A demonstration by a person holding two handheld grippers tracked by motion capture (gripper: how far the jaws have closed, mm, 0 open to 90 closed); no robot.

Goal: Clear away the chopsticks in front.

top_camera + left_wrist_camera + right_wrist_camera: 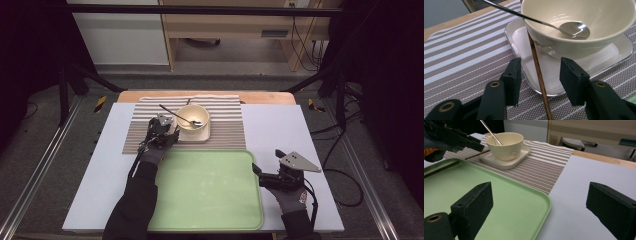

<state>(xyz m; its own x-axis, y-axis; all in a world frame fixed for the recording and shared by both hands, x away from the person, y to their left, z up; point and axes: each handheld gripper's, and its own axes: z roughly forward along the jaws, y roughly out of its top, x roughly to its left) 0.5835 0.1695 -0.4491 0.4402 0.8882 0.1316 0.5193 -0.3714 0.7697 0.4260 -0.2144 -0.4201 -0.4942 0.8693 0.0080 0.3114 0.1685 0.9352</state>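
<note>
My left gripper [540, 75] half open, straddling chopstick [537, 67] leaning on plate [624, 50] rim, unpinched. Right gripper [539, 207] wide open, empty, beside tray [524, 202].

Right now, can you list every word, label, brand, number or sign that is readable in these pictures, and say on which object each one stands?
No text can be read in these pictures.
Orange mark on the grey glove of the right hand: too small and blurred to read.
Small plate on the pale wooden furniture behind the table: blurred, unreadable.
Cream round bowl, white square plate, pale green plastic tray, striped brown placemat: no lettering visible.
</note>
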